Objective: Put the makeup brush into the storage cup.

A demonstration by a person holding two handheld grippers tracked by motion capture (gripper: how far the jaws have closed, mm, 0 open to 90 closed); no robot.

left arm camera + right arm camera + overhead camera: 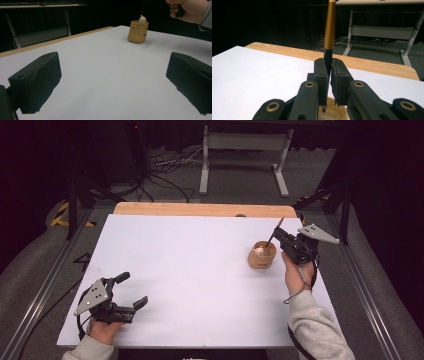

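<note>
Tabletop (190,270): right claw (328,65) pinches pen (329,27).

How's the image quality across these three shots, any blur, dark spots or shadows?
High view: white table evenly lit, surroundings dark, soft shadow beside the left tool. Left gripper view: near jaws blurry, tan cup fairly sharp. Right gripper view: background black at left, pen held in the right tool is sharp.
</note>
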